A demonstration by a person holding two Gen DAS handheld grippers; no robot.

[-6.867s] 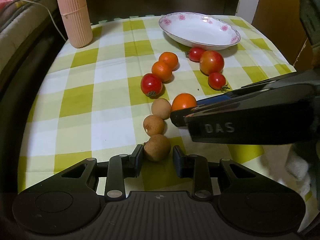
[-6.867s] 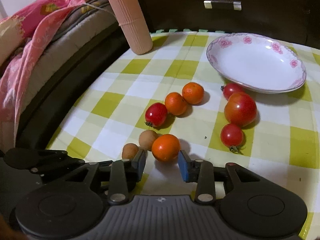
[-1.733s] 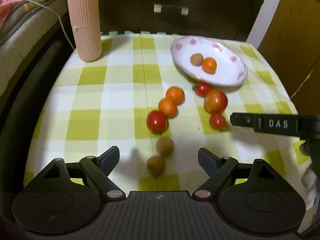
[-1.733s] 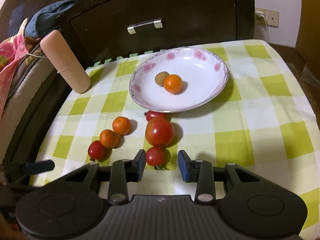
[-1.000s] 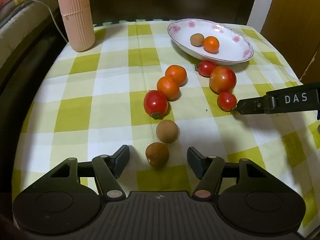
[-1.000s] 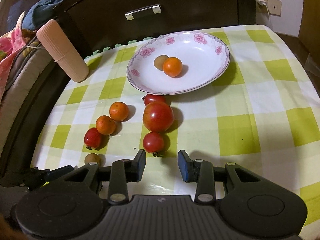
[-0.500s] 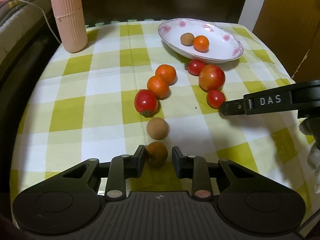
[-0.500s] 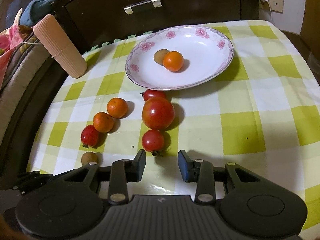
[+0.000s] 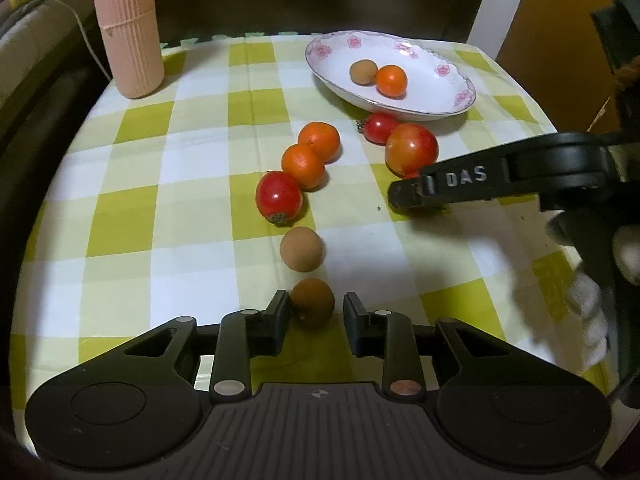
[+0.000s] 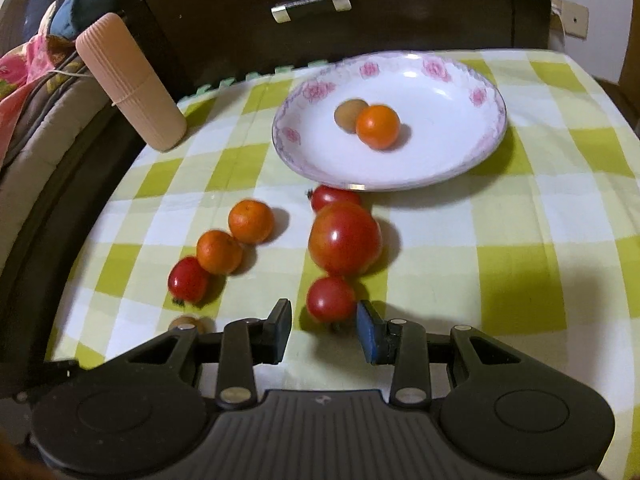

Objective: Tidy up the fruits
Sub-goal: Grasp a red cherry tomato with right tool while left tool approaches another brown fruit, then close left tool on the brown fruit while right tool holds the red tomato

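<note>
The left gripper [image 9: 313, 314] has its fingers set narrow around a brown fruit [image 9: 311, 302], with small gaps on both sides, so it is not squeezing. The right gripper [image 10: 323, 326] sits a bit wider, with a small red tomato [image 10: 330, 299] just past its fingertips. Both look ready to grab. The plate [image 10: 472, 160] far ahead holds two fruits.

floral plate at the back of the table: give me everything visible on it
The plate is a shallow, wide dish, glossy white like ceramic, with pink flower prints round a scalloped rim. It sits flat and upright on the yellow-green checked tablecloth near the far edge, before a dark drawer front. Inside lie a brown fruit and an orange fruit, apparently touching. A small red tomato sits against or just under its near rim. Neither gripper touches it.
</note>
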